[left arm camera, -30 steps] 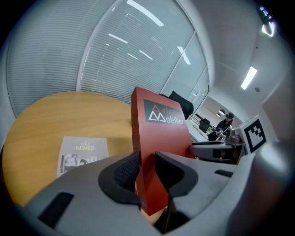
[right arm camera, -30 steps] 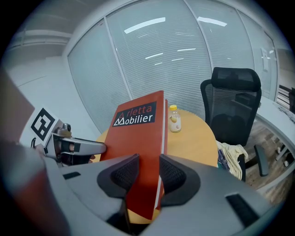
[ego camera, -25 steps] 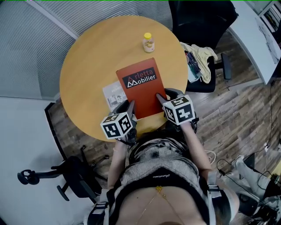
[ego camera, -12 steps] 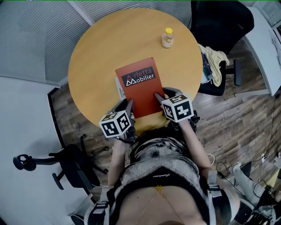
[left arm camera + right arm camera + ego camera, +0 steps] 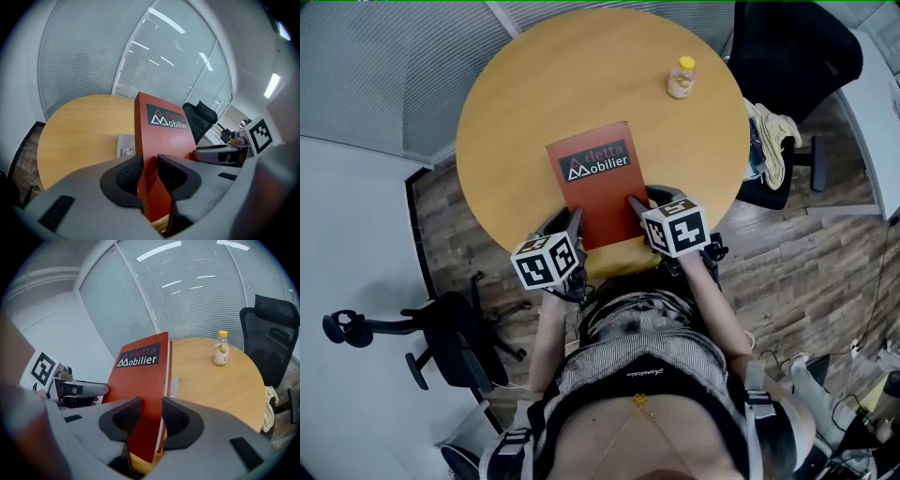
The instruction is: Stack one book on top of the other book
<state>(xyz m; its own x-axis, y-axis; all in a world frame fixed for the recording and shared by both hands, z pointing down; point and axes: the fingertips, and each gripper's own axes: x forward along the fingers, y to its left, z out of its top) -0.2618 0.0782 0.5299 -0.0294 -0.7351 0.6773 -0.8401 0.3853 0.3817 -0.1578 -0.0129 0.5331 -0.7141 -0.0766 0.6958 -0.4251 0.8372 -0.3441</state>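
A red book (image 5: 598,187) with a white-lettered dark label is held over the round wooden table (image 5: 534,103) by its near edge. My left gripper (image 5: 575,221) is shut on its near left corner and my right gripper (image 5: 636,204) on its near right corner. The left gripper view shows the pads of my left gripper (image 5: 149,171) pressing both faces of the red book (image 5: 161,136). My right gripper (image 5: 151,416) clamps the red book (image 5: 140,376) the same way. A grey booklet (image 5: 125,145) lies beneath it, only a strip (image 5: 174,386) showing. The head view hides the booklet.
A small yellow-capped bottle (image 5: 681,78) stands at the table's far right side. A black office chair (image 5: 778,37) with a pale cloth (image 5: 772,141) on it stands to the right of the table. Another black chair (image 5: 441,337) is on the floor at the left.
Both grippers have carried the red book leftward over the table. The grey booklet, earlier showing to the book's left in the head view, is now covered by it.
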